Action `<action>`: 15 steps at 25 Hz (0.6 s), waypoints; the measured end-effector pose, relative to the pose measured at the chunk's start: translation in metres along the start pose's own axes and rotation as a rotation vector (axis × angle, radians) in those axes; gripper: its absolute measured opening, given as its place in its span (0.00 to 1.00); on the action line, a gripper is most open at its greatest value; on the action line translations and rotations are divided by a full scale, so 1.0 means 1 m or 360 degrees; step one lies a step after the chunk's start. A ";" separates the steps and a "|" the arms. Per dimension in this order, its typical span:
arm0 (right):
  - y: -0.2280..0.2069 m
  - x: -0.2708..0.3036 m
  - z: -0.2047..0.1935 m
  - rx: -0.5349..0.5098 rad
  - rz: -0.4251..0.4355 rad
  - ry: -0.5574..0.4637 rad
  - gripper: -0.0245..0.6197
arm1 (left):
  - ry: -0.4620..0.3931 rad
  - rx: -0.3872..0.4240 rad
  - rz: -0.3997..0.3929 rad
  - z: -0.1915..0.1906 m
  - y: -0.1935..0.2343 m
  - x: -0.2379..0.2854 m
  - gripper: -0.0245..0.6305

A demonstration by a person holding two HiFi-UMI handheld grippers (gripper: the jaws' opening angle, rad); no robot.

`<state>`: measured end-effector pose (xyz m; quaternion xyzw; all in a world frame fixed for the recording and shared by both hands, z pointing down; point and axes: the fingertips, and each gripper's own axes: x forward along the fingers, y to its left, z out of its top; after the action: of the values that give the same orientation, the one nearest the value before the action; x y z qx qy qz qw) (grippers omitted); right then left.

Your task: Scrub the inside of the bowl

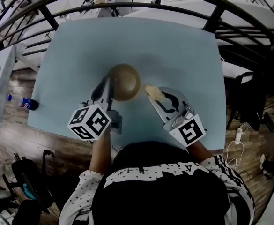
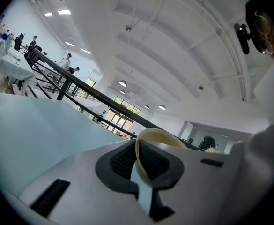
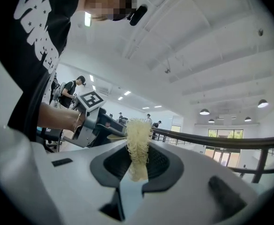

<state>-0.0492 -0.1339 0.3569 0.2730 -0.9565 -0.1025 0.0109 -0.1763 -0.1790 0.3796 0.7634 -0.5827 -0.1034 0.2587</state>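
Now, left hand-held gripper (image 1: 109,86): clamped on bowl (image 1: 125,81) rim, 9 o'clock
Right hand-held gripper (image 1: 151,93): pinching pale scrubber (image 3: 137,146) at bowl's 4 o'clock
Surface (image 1: 183,55): light blue

Brown bowl (image 1: 125,82), pale rim clamped in left fingers (image 2: 122,163), over table (image 1: 183,46). Pale stringy scrubber (image 1: 154,93), clamped in right fingers (image 3: 161,165), just beside it.
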 end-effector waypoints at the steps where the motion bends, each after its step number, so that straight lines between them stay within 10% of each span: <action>1: -0.005 -0.001 -0.002 0.0009 -0.0023 0.0011 0.15 | 0.0021 -0.0002 -0.0004 -0.004 0.001 0.003 0.08; 15: -0.051 0.002 -0.044 0.0103 -0.0145 0.0179 0.15 | 0.0295 0.0067 0.0091 -0.058 0.043 0.046 0.08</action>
<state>-0.0210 -0.1860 0.3900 0.3219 -0.9437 -0.0563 0.0512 -0.1720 -0.2148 0.4576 0.7580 -0.5799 -0.0124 0.2982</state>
